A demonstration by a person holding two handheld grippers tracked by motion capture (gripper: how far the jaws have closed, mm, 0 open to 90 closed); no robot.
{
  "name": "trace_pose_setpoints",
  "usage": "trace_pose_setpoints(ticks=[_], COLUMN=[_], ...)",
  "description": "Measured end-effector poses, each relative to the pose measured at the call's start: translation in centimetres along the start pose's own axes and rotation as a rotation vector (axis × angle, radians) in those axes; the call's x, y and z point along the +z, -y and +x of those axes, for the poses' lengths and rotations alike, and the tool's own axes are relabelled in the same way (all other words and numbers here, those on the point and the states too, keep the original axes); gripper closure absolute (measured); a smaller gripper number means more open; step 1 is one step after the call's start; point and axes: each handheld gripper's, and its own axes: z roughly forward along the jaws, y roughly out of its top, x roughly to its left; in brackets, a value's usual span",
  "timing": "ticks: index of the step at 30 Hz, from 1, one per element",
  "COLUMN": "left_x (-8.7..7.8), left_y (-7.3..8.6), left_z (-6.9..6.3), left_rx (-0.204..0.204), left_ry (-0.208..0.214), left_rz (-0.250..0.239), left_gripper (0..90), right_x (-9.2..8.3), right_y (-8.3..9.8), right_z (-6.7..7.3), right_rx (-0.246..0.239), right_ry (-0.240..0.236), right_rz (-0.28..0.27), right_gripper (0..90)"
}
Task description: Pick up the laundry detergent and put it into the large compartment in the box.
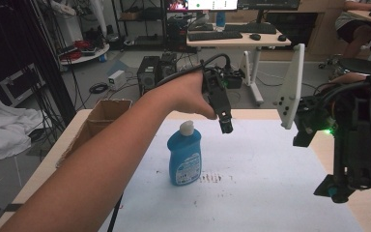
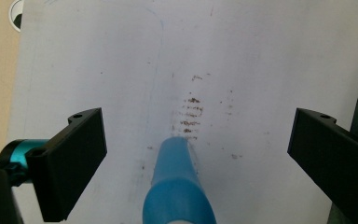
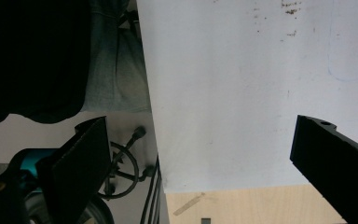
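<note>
The bottle (image 1: 185, 153) stood mid-table, just below the wide-apart left gripper (image 1: 226, 124); the right gripper (image 1: 335, 189), also apart, hung over the right edge beyond the mat (image 1: 261, 183).

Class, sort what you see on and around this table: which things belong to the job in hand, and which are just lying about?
In the job:
blue bottle, upright on the white sheet
left gripper, open above the bottle
right gripper, open, held off to the side

Lying about:
cardboard box at the table's corner
brown smudges on the sheet
desk with keyboards behind
</note>
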Motion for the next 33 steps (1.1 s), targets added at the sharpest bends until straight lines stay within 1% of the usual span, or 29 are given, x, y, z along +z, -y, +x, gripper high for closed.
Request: trace_pose_setpoints(ticks=[3, 4, 5, 8, 13, 20, 25, 31, 32, 33], left_x=[-0.6, -0.6, -1.1, -1.7, -1.8, -1.0, -0.3, 1.8, 1.8, 2.4], left_y=[0.8, 0.8, 1.3, 2.2, 3.7, 5.5, 6.2, 7.2, 7.2, 7.5], left_z=[-0.1, -0.1, 0.0, 0.0, -0.2, -0.3, -0.2, -0.1, -0.1, 0.0], left_rx=[-0.015, -0.015, -0.025, -0.042, -0.065, -0.098, -0.109, -0.125, -0.125, -0.132], left_ry=[-0.010, -0.010, -0.017, -0.025, -0.032, -0.031, -0.026, -0.001, -0.001, 0.008], left_rz=[0.005, 0.005, 0.008, 0.012, 0.022, 0.042, 0.044, 0.042, 0.042, 0.035], left_gripper=[4.4, 4.4, 4.4, 4.4, 4.4, 4.4, 4.4, 4.4, 4.4, 4.4], right_x=[0.0, 0.0, 0.0, -0.1, -0.1, -0.1, -0.1, 0.0, 0.0, 0.0], right_y=[-0.2, -0.2, -0.3, -0.5, -0.7, -1.1, -1.3, -1.5, -1.5, -1.5], right_z=[0.1, 0.1, 0.1, 0.2, 0.4, 0.7, 0.9, 1.1, 1.1, 1.1], right_rx=[0.001, 0.001, -0.002, -0.005, -0.011, -0.017, -0.023, -0.026, -0.026, -0.025], right_ry=[0.002, 0.002, 0.004, 0.006, 0.008, 0.009, 0.011, 0.010, 0.010, 0.010], right_rz=[0.001, 0.001, 0.001, 0.000, -0.001, 0.003, 0.004, 0.005, 0.005, 0.007], right_gripper=[4.4, 4.4, 4.4, 4.4, 4.4, 4.4, 4.4, 4.4, 4.4, 4.4])
